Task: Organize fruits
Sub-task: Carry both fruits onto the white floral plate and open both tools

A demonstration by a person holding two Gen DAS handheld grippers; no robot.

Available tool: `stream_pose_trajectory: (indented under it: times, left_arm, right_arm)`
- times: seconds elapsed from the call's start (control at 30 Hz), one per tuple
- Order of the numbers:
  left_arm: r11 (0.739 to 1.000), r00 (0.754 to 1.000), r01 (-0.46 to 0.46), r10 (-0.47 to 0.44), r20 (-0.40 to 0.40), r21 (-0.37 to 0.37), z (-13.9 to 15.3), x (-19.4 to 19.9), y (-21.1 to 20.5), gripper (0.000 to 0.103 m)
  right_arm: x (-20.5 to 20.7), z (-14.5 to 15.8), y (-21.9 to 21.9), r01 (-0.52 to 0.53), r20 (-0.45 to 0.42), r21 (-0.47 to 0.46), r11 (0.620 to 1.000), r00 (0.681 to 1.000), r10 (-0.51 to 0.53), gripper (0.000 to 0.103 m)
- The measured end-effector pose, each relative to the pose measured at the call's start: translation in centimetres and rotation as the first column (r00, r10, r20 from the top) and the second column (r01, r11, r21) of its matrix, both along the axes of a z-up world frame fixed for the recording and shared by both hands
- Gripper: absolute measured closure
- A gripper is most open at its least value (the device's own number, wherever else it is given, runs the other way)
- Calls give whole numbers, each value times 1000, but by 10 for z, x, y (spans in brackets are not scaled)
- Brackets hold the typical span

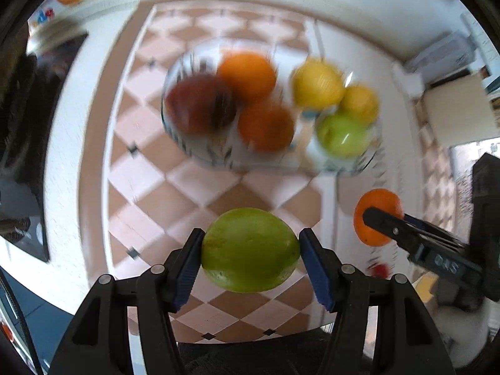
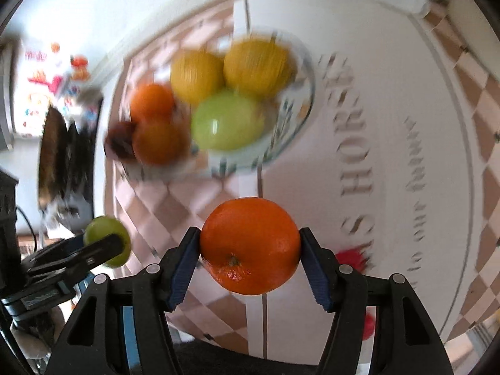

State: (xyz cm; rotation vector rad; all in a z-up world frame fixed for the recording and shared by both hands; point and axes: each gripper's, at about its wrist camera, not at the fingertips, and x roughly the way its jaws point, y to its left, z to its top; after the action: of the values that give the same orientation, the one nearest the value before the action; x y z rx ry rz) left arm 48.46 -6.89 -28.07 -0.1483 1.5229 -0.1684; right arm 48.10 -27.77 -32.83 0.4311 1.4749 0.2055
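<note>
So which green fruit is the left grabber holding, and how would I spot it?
Start at the two bowls of fruit on the checkered tablecloth. Come nearer from them, to the left gripper. The green fruit is pinched between its blue pads, held up in the air, while the other green fruit lies in a bowl beside two yellow ones.

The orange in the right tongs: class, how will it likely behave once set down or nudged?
The orange is round, so it will probably roll if nudged. Its skin looks glossy, perhaps slippery. The right tongs touch only its two sides, so it may twist.
</note>
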Motion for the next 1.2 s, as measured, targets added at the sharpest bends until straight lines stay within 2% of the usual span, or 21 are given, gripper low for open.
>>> stream_pose_trajectory:
  times: [0.13, 0.23, 0.37, 0.57, 0.7, 0.97, 1.17, 1.2]
  left_arm:
    - [1000, 996, 6, -6, 85, 4, 36, 30, 2, 44]
    - [999, 992, 3, -9, 123, 50, 46, 64, 8, 44]
    - [995, 995, -13, 3, 99, 99, 34, 106, 18, 43]
    - [985, 1000, 14, -17, 14, 174, -6, 153, 25, 43]
    - [979, 999, 31, -24, -36, 204, -31, 172, 27, 43]
    - [979, 992, 52, -27, -124, 198, -63, 181, 30, 43]
    - [986, 990, 34, -11, -141, 162, -68, 179, 38, 43]
    - [987, 989, 30, -7, -147, 156, -68, 179, 40, 43]
  right_arm:
    - [25, 8, -24, 67, 29, -23, 997, 997, -66, 37]
    - [41, 3, -35, 90, 30, -35, 995, 996, -89, 37]
    - [61, -4, -34, 59, 22, -82, 995, 998, -57, 37]
    - [76, -11, -22, 10, 14, -151, 989, 1000, -8, 37]
    - [77, -12, -16, 19, 10, -131, 991, 1000, -18, 37]
    - [80, -14, -19, 38, -7, -97, 995, 999, -39, 37]
    - [81, -19, -26, 72, -35, -39, 997, 997, -73, 36]
    - [82, -19, -26, 73, -38, -30, 997, 997, -74, 31]
